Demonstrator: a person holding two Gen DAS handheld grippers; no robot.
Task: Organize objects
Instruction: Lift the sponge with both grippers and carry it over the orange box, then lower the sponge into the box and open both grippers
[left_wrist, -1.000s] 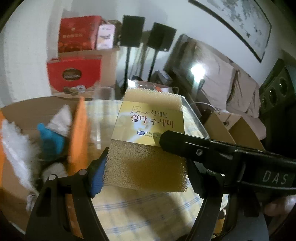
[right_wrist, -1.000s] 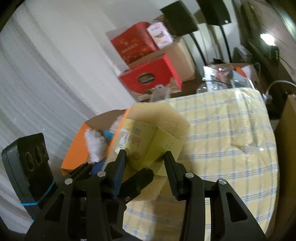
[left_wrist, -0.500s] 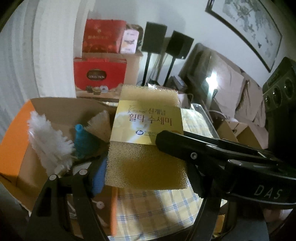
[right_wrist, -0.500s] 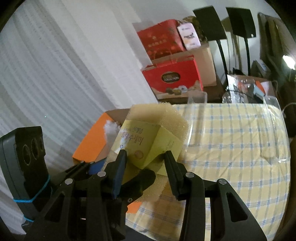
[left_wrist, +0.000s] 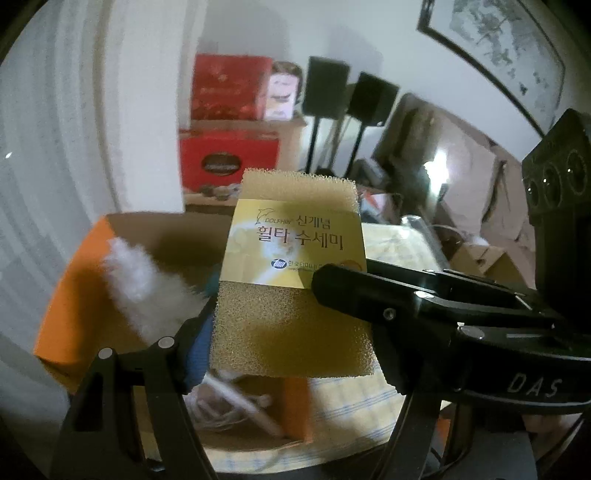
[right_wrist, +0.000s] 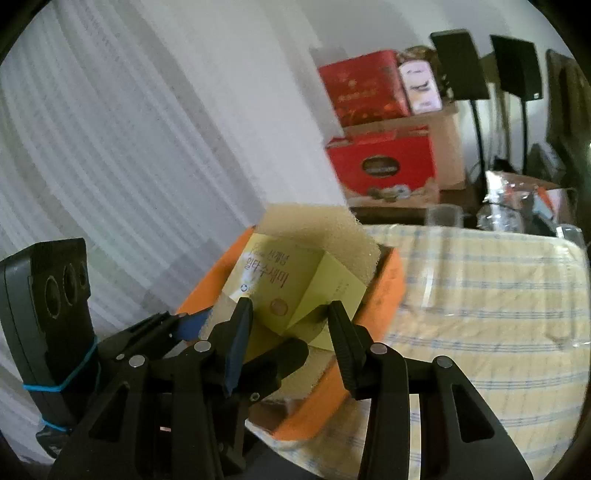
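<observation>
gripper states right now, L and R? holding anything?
Left gripper: shut on the yellow sponge, held above the orange box.
Right gripper: shut on the same sponge, at its paper band.

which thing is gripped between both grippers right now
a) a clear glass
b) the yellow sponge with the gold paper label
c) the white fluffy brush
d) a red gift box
b: the yellow sponge is held by both the left gripper and right gripper, above the orange box.
</observation>
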